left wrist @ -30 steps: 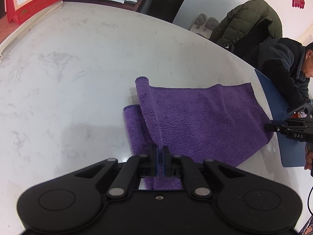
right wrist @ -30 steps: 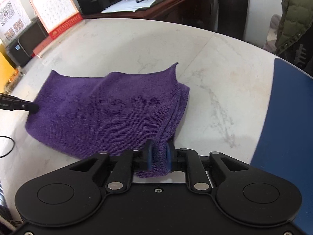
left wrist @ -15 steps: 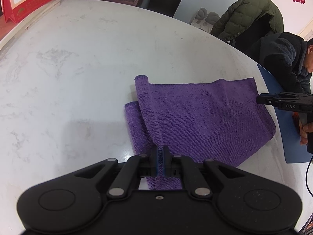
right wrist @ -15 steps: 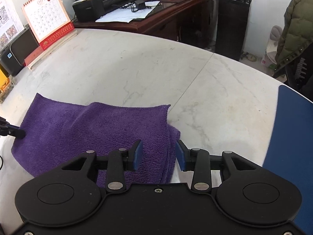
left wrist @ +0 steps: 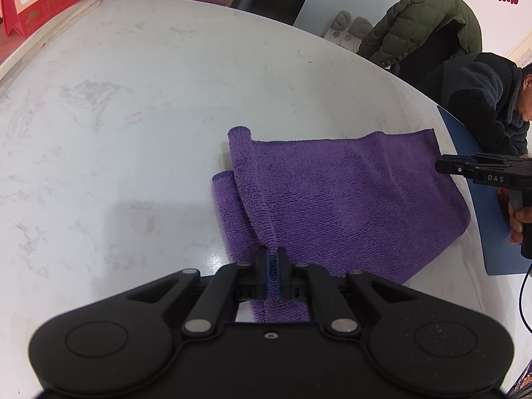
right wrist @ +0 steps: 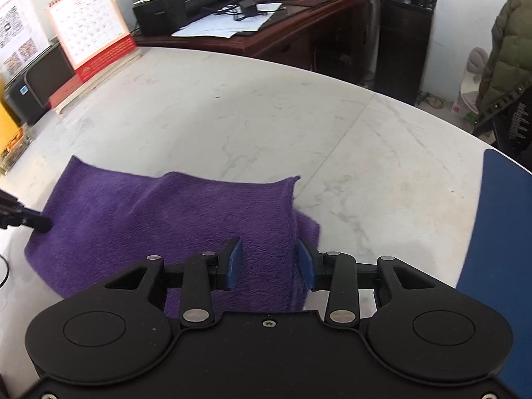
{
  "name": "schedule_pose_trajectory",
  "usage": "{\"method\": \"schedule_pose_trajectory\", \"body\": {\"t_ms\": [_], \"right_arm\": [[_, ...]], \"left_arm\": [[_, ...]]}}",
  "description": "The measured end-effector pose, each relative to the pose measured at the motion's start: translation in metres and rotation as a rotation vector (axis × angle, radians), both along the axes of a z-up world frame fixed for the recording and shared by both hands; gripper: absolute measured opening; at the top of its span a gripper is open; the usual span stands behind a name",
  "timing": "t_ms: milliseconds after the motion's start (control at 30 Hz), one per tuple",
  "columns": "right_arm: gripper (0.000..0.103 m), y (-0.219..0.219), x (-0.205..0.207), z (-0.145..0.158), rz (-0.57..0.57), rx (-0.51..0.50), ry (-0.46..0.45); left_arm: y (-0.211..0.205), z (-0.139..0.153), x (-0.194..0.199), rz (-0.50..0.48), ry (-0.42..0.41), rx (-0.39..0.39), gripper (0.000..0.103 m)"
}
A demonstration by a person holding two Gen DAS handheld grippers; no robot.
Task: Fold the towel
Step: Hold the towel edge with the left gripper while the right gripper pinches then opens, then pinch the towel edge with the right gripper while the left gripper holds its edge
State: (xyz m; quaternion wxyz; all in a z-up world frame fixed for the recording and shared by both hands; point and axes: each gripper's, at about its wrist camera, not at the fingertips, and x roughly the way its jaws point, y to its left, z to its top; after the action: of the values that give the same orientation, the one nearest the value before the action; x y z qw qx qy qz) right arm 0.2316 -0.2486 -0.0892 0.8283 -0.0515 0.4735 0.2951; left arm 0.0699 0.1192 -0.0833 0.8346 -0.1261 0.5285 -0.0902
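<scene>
A purple towel lies folded on the white marble table. My left gripper is shut on the towel's near left edge, which bunches up between the blue pads. In the right wrist view the same towel spreads out to the left. My right gripper hovers open above the towel's right end, nothing between its fingers. From the left wrist view the right gripper appears at the towel's far right corner. The left gripper's tip shows at the towel's left edge.
A blue mat lies at the table's right side. A red desk calendar stands at the far left edge, with a printer on the wooden desk behind. A person in dark clothes sits beyond the table, beside a green jacket.
My right gripper has let go of the towel's right end, opened wide and lifted back. The left gripper keeps its hold and has barely moved.
</scene>
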Motion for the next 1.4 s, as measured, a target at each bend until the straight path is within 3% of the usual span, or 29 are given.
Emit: {"method": "schedule_pose_trajectory", "body": {"t_ms": [267,400,433,467,1400], "right_arm": [[0.034,0.005,-0.001,-0.001,0.015,0.003,0.007],[0.018,0.006,-0.003,0.000,0.016,0.005,0.006],[0.008,0.005,-0.003,0.000,0.015,0.007,0.005],[0.004,0.004,-0.003,0.001,0.014,0.009,0.004],[0.003,-0.021,-0.023,0.034,-0.013,0.128,0.040]], "left_arm": [[0.000,-0.001,-0.001,0.005,0.001,-0.003,0.004],[0.000,-0.002,-0.001,0.010,-0.002,-0.005,0.003],[0.000,-0.002,-0.001,0.011,-0.004,-0.006,0.003],[0.001,-0.002,-0.002,0.013,-0.006,-0.009,0.003],[0.016,0.013,-0.025,0.013,-0.012,-0.148,0.003]]}}
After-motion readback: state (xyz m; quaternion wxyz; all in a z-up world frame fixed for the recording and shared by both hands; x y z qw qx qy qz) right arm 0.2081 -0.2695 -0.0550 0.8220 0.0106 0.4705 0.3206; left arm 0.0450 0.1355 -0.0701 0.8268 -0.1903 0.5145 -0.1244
